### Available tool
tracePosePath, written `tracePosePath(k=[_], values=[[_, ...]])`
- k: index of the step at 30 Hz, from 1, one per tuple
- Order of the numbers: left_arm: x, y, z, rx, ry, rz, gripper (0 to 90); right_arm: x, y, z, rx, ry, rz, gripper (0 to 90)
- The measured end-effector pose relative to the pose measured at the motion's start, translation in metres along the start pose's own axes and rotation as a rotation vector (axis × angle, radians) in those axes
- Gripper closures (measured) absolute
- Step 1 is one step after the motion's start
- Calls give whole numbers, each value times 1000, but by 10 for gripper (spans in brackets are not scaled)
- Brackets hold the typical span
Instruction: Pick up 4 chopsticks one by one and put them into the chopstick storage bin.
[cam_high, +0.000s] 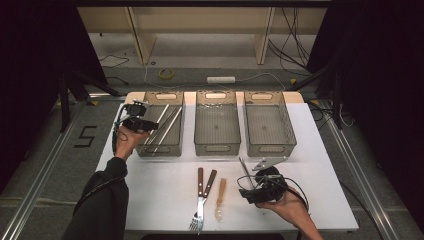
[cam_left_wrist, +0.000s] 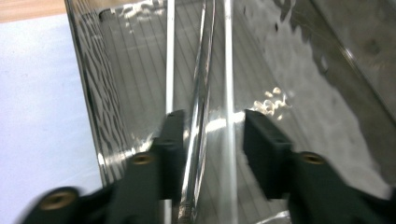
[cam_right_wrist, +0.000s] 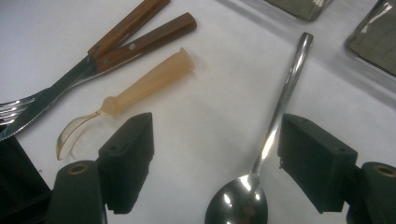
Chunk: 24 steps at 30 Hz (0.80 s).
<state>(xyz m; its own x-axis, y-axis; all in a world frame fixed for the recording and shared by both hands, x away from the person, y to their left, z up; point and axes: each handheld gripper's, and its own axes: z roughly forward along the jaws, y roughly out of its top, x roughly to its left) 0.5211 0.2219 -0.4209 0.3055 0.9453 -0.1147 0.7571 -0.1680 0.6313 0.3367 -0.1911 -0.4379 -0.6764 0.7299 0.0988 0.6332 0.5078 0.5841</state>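
Jaws of the right gripper (cam_right_wrist: 215, 163) stand open and low over the white tabletop (cam_right_wrist: 219, 93), straddling a steel spoon (cam_right_wrist: 266, 154) whose bowl lies nearest the camera between the pads and whose handle runs straight away from them, hard by the right-hand pad, toward the bins. Jaws of the left gripper (cam_left_wrist: 210, 154) stand parted, untouching, inside the leftmost bin (cam_high: 159, 125), around long steel utensils (cam_left_wrist: 201, 102) lying lengthwise ahead.
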Motion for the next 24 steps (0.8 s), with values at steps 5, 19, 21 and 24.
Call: tracePosePath(k=[5, 19, 21, 24], values=[[-5, -1, -10, -13, -35, 10, 423, -2, 0, 0, -2, -4, 3, 281], [-29, -33, -55, -120, -192, 13, 270, -5, 1, 2, 2, -16, 6, 295], [-32, -37, -57, -128, -209, 14, 248, -5, 1, 2, 1, -18, 7, 295], [-36, -43, -58, -131, -236, 10, 233, -5, 0, 4, 7, -25, 11, 295]])
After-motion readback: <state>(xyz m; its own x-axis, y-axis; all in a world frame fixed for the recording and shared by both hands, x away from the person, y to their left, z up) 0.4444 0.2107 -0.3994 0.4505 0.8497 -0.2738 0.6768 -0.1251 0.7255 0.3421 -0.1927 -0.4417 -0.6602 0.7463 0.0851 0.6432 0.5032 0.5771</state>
